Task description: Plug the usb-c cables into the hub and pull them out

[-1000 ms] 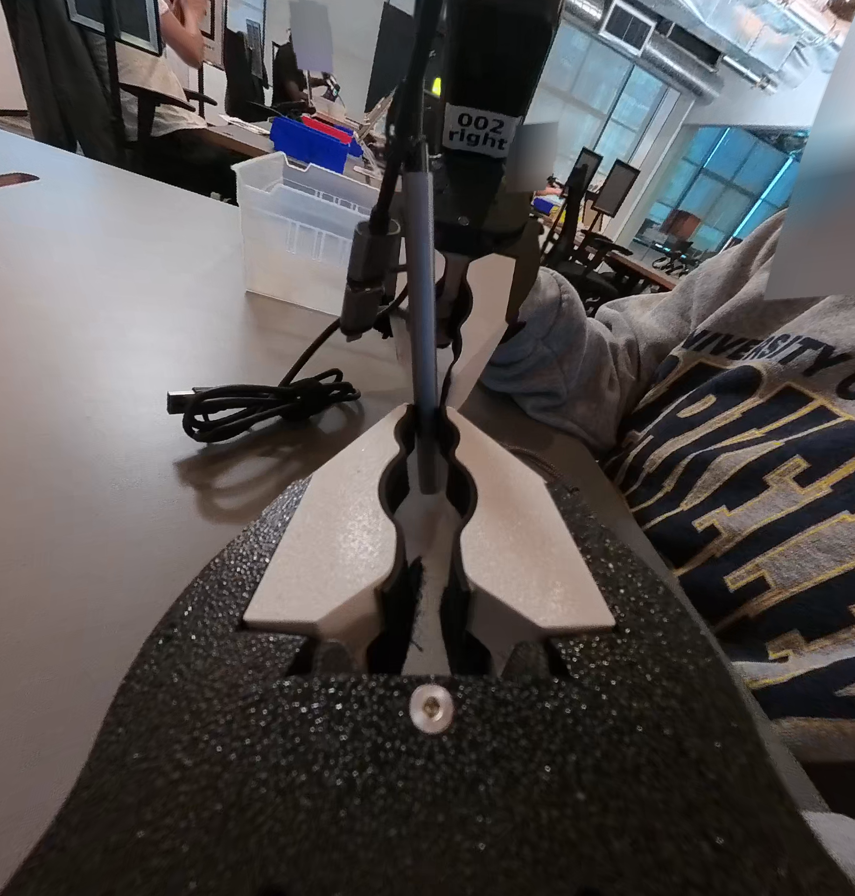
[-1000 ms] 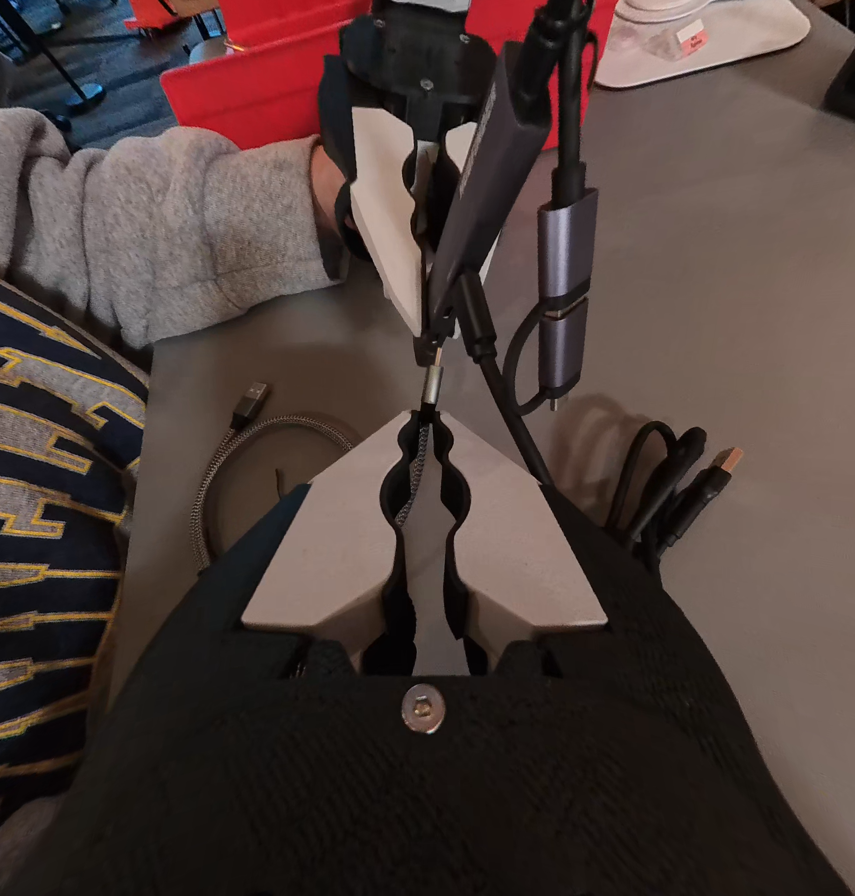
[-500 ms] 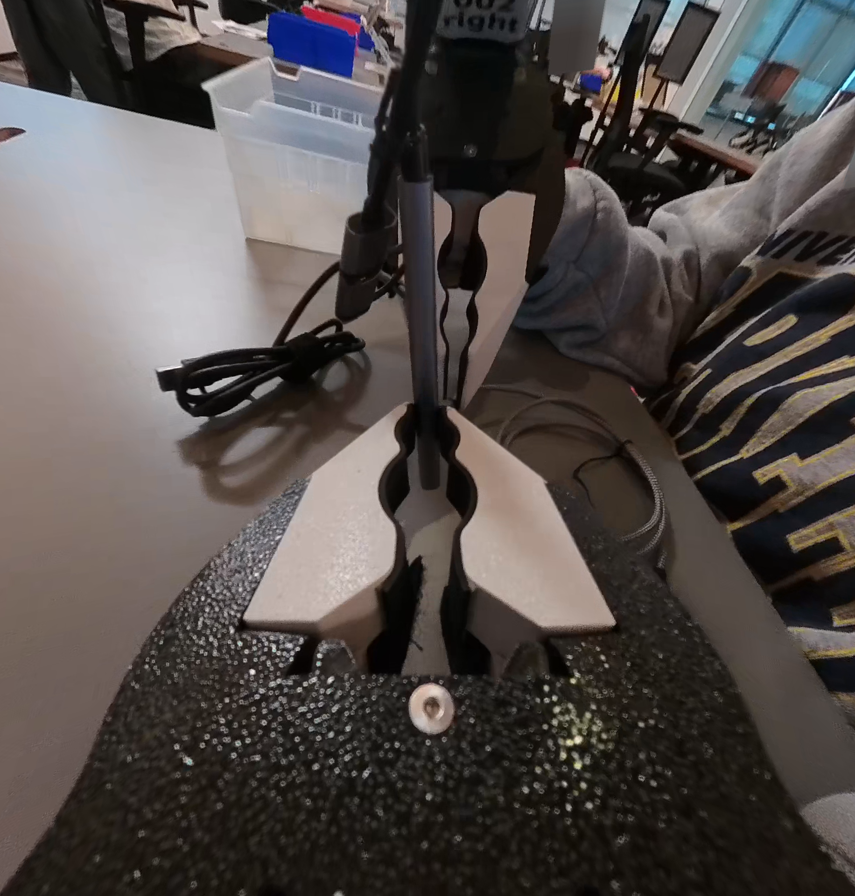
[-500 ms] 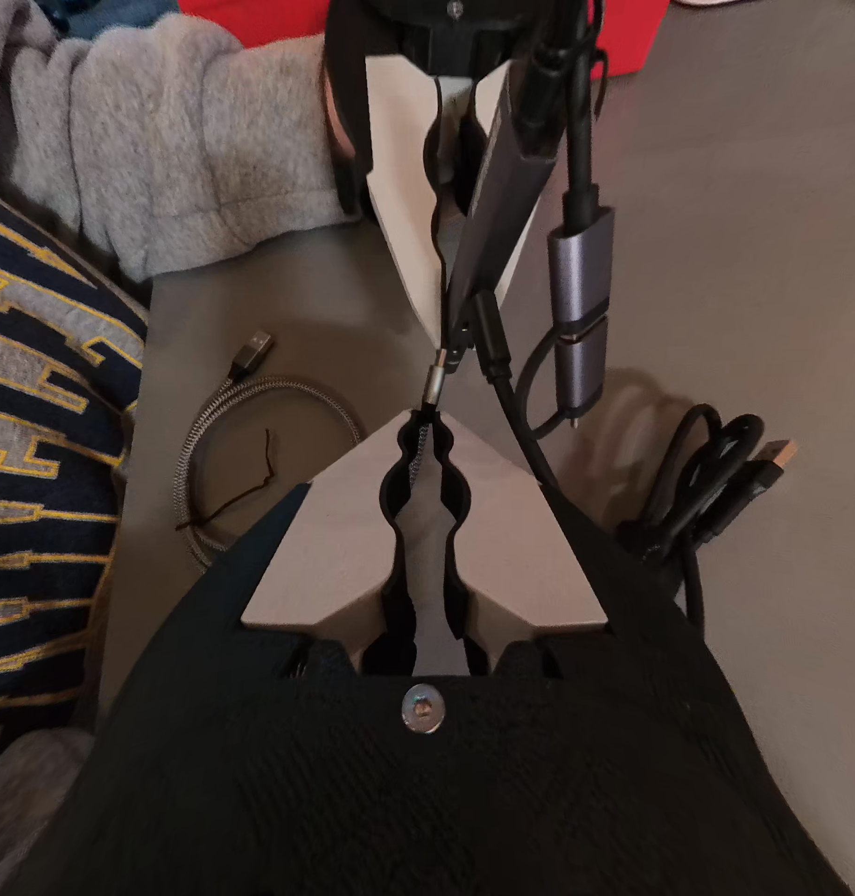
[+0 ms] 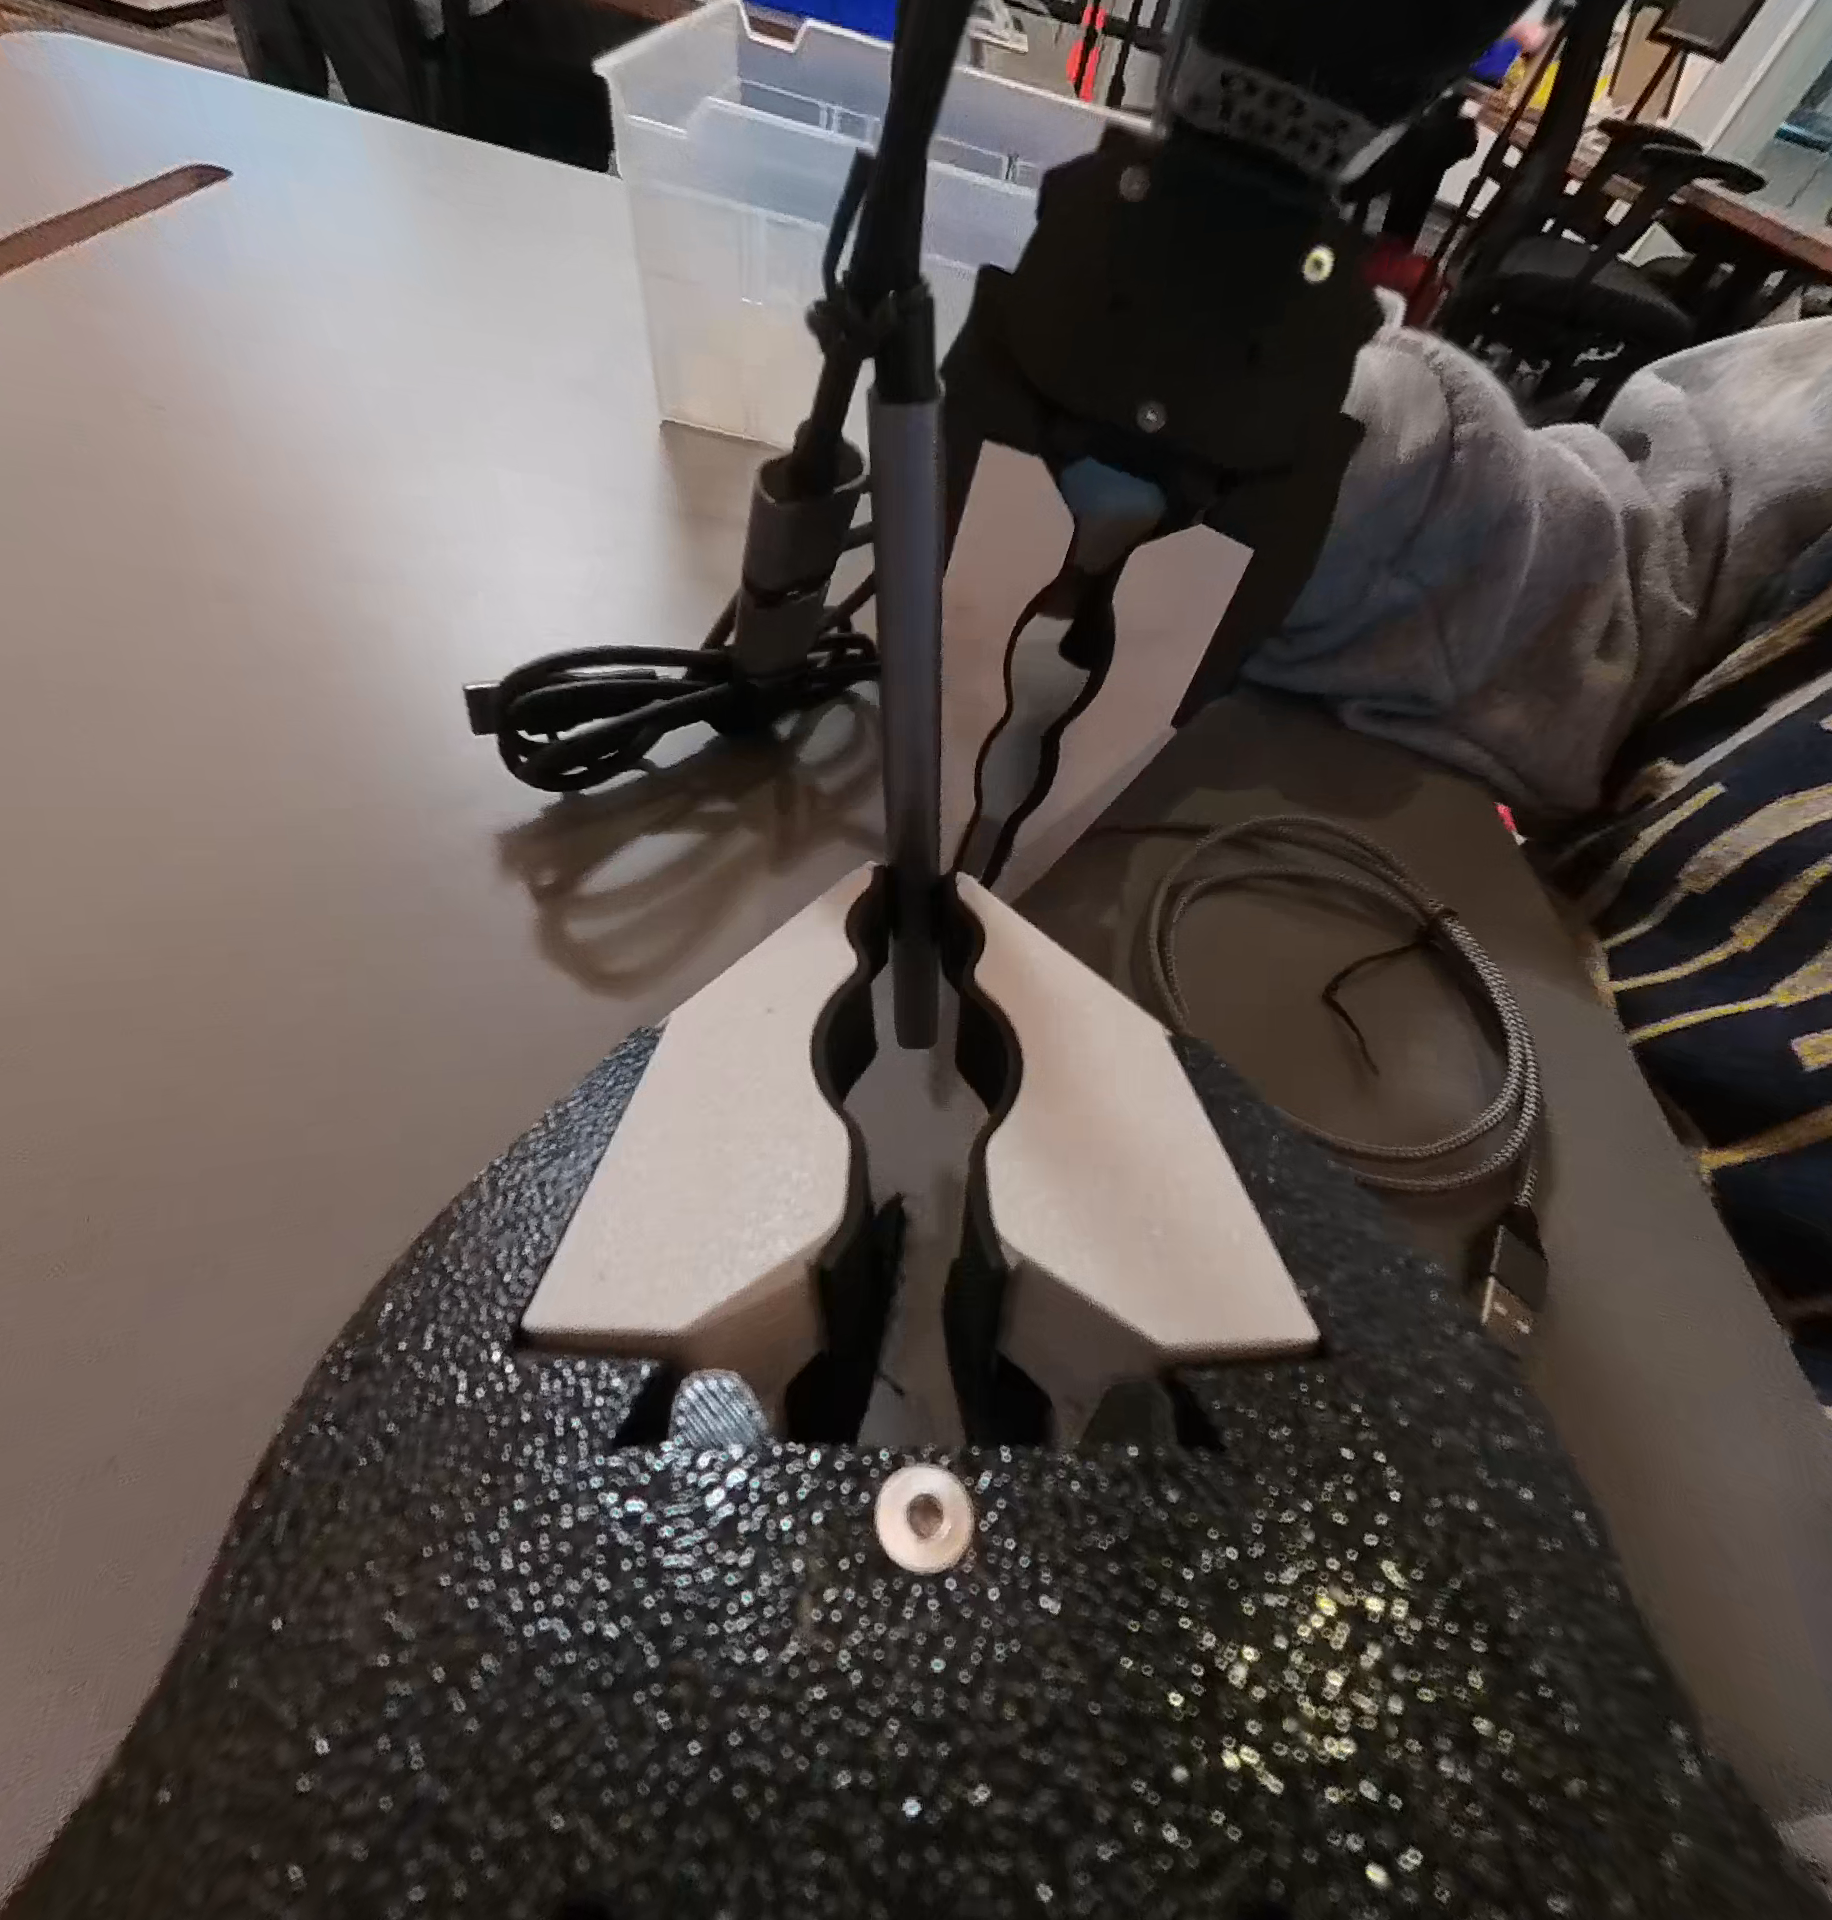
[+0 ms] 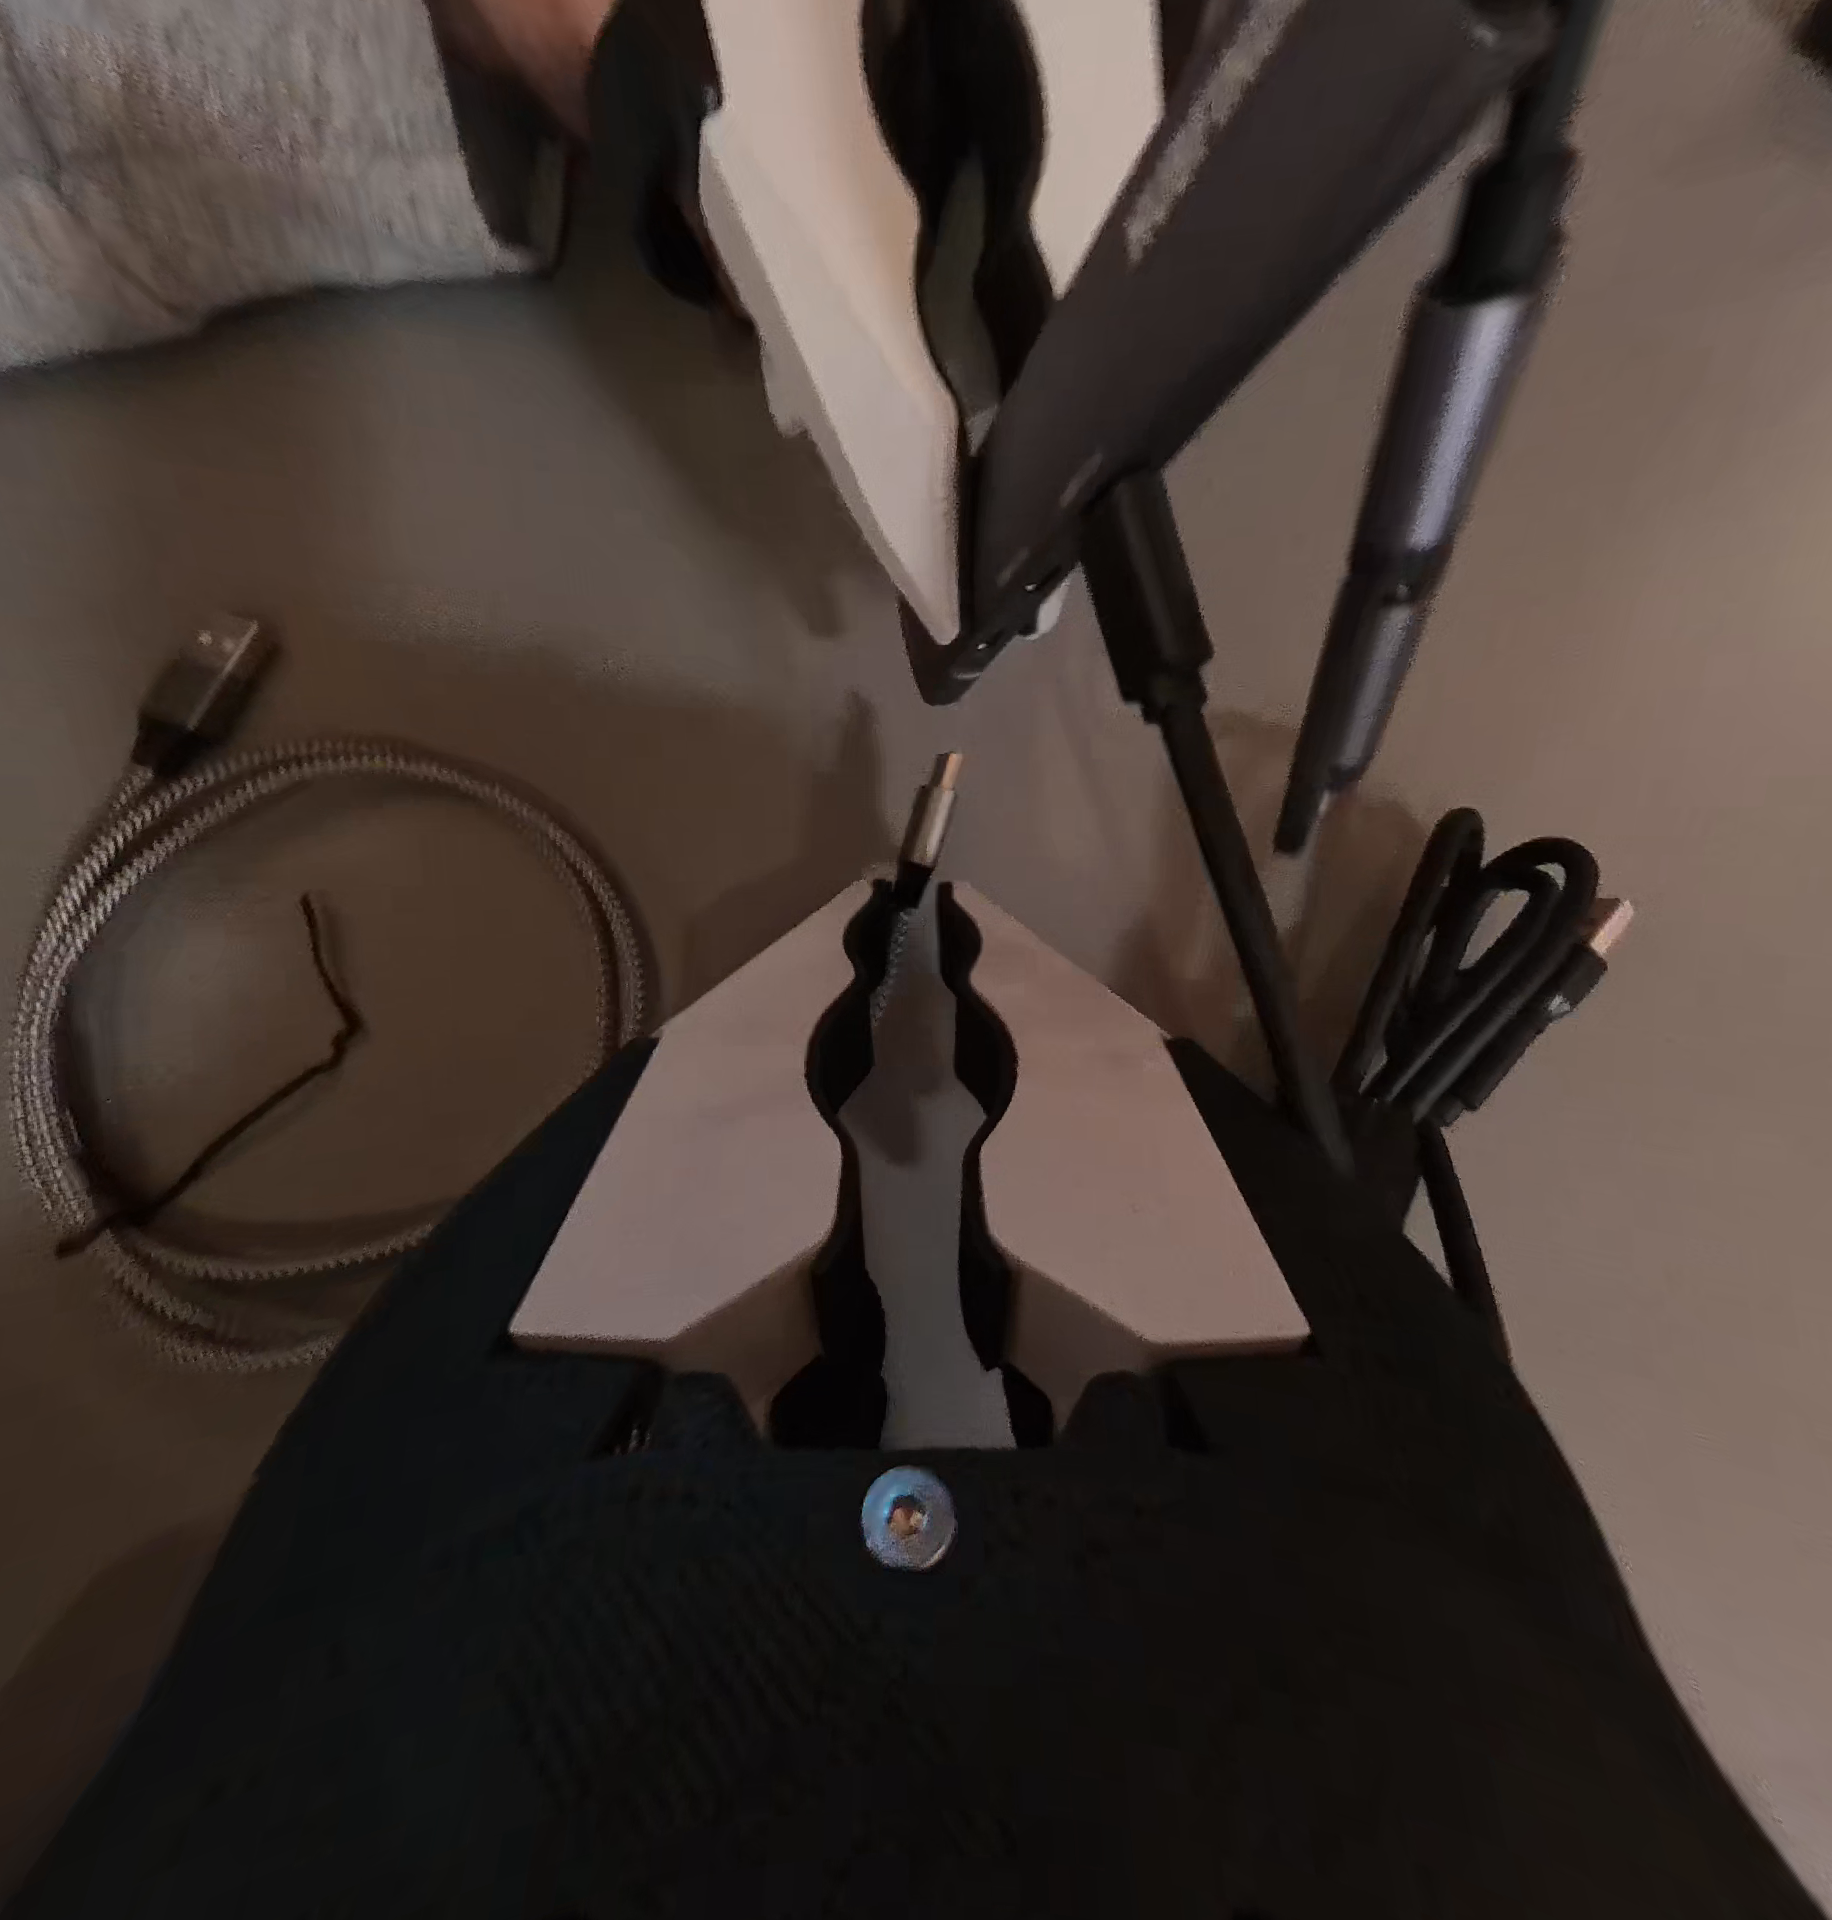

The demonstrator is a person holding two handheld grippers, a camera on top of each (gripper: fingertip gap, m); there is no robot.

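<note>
While our left tool (image 5: 917, 914) clenches the slim dark-grey hub (image 5: 910, 665) edge-on above the table (image 5: 268, 623), our right tool (image 6: 907, 904) grips the braided cable's silver usb-c plug (image 6: 933, 816). That plug sits just short of the hub's end port, not touching; a black cable (image 6: 1182, 748) hangs plugged in beside it.

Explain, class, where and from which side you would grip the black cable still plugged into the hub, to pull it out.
Grip the black cable by its rigid plug housing just below the hub, not the limp cord. Come from below, along the plug's length, closing the fingers across its flat sides: probably the surest hold for a straight pull. The left gripper holds the hub; the right gripper still pinches the braided cable's plug.
</note>
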